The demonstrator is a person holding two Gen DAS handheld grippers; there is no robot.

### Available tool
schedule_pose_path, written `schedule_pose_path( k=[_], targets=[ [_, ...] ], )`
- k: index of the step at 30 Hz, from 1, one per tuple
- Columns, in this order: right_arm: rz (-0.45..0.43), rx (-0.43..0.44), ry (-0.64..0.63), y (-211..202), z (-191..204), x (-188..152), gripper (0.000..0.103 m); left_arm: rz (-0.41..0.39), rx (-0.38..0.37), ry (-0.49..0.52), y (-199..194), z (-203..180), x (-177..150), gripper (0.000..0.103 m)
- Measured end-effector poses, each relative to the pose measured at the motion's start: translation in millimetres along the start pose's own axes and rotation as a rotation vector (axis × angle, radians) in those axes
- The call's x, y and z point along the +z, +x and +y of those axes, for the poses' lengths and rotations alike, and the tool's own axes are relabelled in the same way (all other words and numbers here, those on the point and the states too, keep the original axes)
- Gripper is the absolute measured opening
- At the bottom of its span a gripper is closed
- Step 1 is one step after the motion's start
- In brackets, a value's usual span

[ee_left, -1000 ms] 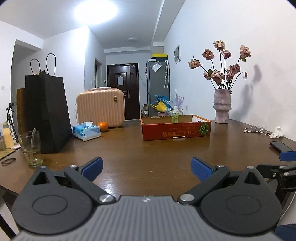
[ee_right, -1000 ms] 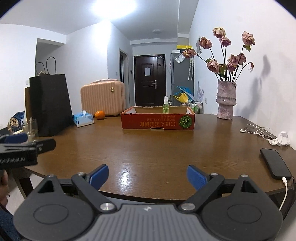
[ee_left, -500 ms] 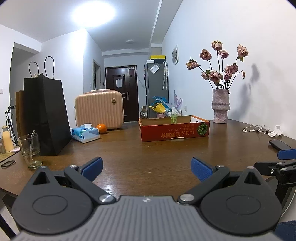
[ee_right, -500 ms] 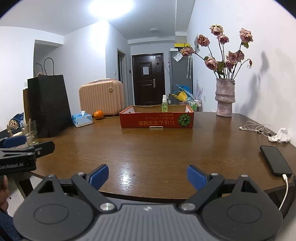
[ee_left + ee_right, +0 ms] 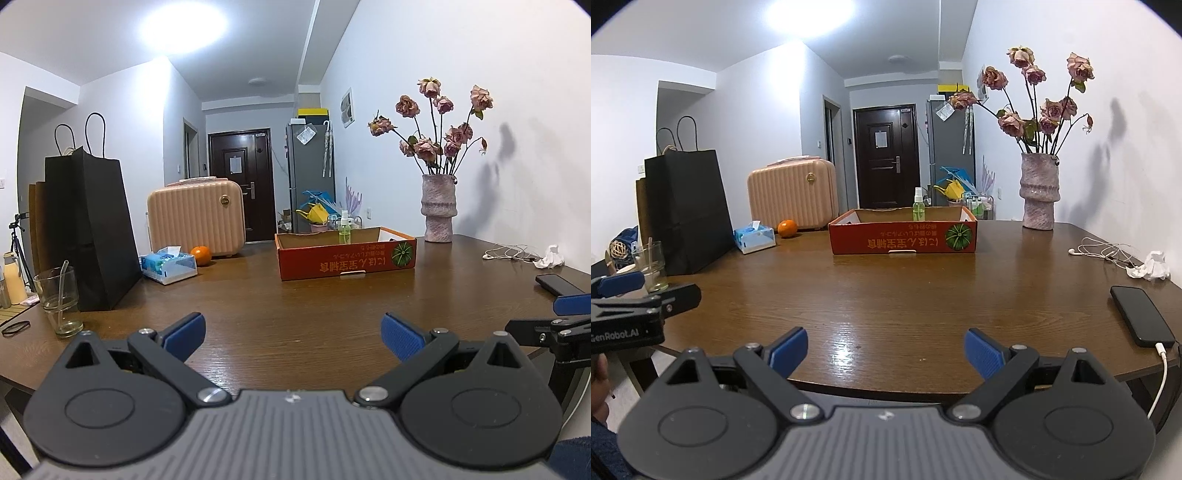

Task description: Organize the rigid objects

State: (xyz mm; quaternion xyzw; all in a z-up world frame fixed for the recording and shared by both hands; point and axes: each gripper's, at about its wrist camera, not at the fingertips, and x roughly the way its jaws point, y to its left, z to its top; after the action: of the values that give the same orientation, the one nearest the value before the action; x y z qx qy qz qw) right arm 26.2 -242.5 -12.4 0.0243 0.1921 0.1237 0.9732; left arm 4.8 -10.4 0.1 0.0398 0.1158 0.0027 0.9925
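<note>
A red cardboard box [image 5: 347, 258] [image 5: 903, 240] lies across the far middle of the brown table, with a small green spray bottle [image 5: 344, 228] [image 5: 918, 205] standing in it. An orange [image 5: 201, 254] [image 5: 786, 228] sits left of the box beside a tissue pack [image 5: 169, 264] [image 5: 754, 238]. My left gripper [image 5: 291, 334] hovers open over the table's near edge, nothing between its blue pads. The right gripper [image 5: 885, 350] is likewise open and empty at the near edge. Each gripper shows at the other view's side.
A black paper bag [image 5: 90, 229] and a drinking glass [image 5: 59, 301] stand at the left. A pink case [image 5: 195, 218] is behind the orange. A vase of dried roses [image 5: 1038, 192], earphones [image 5: 1102, 251], crumpled tissue [image 5: 1150, 266] and a charging phone [image 5: 1141, 314] occupy the right side.
</note>
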Motion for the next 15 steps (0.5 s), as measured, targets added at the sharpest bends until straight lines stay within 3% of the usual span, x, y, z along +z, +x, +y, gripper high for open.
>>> schedule_pose_path(
  k=[15],
  targets=[
    [0.001,0.0,0.01,1.0,-1.4,-0.5,0.092,-0.001,-0.001,0.004,0.3,0.6,0.2,0.103]
  ],
)
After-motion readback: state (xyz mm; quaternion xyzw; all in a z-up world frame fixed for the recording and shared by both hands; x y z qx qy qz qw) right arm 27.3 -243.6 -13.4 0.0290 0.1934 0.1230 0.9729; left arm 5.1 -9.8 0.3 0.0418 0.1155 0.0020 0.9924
